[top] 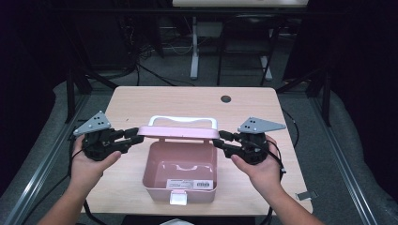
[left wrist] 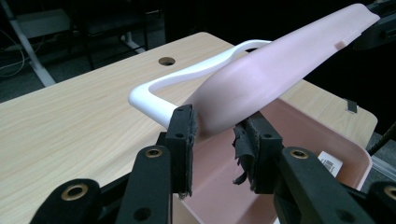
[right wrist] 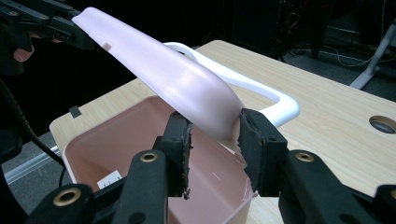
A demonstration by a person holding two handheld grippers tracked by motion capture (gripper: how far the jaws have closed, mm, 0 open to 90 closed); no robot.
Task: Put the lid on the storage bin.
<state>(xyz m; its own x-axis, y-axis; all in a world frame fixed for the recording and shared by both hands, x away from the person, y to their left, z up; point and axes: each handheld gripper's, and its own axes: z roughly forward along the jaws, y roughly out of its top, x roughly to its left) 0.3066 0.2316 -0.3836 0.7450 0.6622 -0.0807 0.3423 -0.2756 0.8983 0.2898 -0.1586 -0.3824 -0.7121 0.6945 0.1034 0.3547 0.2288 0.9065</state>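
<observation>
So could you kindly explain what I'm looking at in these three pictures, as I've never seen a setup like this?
No robot here: a person holds black two-jaw tongs in each hand. The high view looks down on a wooden table; the other two come from cameras riding on the tongs. An open pink box sits on the table. Its pink lid, with a white handle, is held above it, the left tongs pinching one end and the right tongs the other.

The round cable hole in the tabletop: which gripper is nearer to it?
Right. The right gripper clamps the pink lid's right end, just below-left of the hole. The left gripper holds the lid's opposite end, farther left.
</observation>
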